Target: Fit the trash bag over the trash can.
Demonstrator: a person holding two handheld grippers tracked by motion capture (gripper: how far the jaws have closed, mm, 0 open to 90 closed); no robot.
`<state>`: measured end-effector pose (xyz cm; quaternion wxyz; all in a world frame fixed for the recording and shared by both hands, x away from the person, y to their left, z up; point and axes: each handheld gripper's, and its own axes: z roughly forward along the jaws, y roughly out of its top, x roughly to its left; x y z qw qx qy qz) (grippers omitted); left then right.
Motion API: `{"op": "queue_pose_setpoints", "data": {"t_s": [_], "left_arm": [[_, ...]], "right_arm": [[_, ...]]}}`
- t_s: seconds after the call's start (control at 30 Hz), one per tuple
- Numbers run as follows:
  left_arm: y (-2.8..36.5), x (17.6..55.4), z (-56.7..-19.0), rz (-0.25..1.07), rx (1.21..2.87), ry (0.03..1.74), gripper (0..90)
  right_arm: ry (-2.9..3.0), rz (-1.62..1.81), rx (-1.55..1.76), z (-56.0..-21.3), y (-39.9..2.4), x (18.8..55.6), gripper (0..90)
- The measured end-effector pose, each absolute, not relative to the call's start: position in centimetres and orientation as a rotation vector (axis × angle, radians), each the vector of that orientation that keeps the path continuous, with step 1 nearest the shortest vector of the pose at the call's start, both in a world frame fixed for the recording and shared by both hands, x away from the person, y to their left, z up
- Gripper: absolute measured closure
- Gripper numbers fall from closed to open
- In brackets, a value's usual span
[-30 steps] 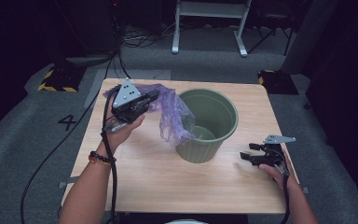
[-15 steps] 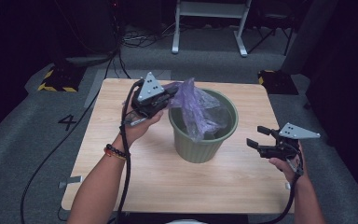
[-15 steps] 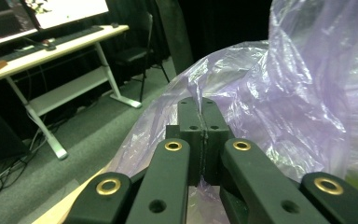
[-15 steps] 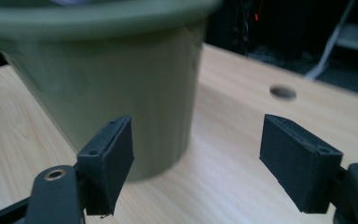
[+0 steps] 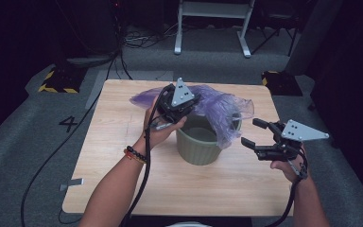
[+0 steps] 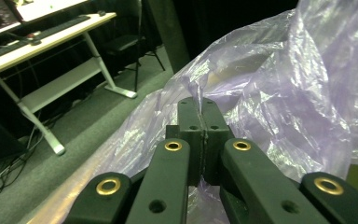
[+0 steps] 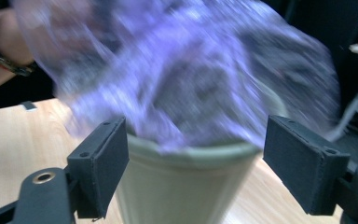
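A thin purple plastic bag (image 5: 222, 109) is draped over the far rim of a grey-green bin (image 5: 199, 146) that stands upright mid-table. My left gripper (image 5: 194, 101) hovers above the bin's left rim, shut on the bag's film. In the left gripper view the jaws (image 6: 200, 116) meet with the bag (image 6: 298, 93) pinched between them. Right of the bin, my right gripper (image 5: 254, 133) is held in the air and points at it, open. Its jaws have just been opening, with nothing gripped. In the right gripper view the gripper (image 7: 196, 161) faces the bin (image 7: 182, 191) and the blurred bag (image 7: 191, 79).
The wooden table (image 5: 118, 151) has bare room left of the bin and in front of it. My left gripper's cable runs off the near edge. Behind the table stand a white desk frame (image 5: 212, 23) and a yellow-black base (image 5: 56, 82) on grey carpet.
My left gripper carried the bag rightward, from left of the bin to over its rim, and the bag spread out. My right gripper rose off the table's right edge with its jaws wider.
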<state>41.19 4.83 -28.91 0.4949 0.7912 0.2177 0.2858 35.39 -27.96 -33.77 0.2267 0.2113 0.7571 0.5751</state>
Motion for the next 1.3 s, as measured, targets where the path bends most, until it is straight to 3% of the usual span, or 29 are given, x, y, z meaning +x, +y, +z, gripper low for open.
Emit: {"op": "queue_pose_setpoints", "data": {"t_s": [0.5,0.63,0.8,0.9,1.0,1.1,1.23,1.3], "left_arm": [[1.0,39.8,-29.9,0.654,2.007,0.427,89.6],[0.5,39.2,-29.9,0.642,2.024,0.396,89.6],[0.1,38.7,-30.0,0.621,2.036,0.360,89.6],[0.0,38.6,-30.3,0.600,2.035,0.344,89.5],[0.1,38.5,-30.5,0.586,2.027,0.338,89.3],[0.3,38.3,-30.8,0.571,2.013,0.323,84.3],[1.2,38.0,-30.9,0.580,1.991,0.337,67.0],[1.8,38.0,-30.9,0.570,1.986,0.368,51.6]], "right_arm": [[2.054,1.584,0.511,-33.2,-23.9,36.2,20.6],[2.020,1.604,0.494,-32.8,-23.5,36.2,25.0],[2.003,1.602,0.456,-32.8,-23.0,36.5,43.4],[1.986,1.614,0.421,-32.8,-23.1,36.5,69.7],[1.977,1.626,0.404,-32.9,-23.4,36.6,82.8],[1.971,1.629,0.408,-33.0,-23.5,36.6,87.8],[1.967,1.621,0.418,-33.0,-23.8,36.5,88.8],[1.965,1.616,0.424,-33.1,-24.1,36.4,88.9]]}}
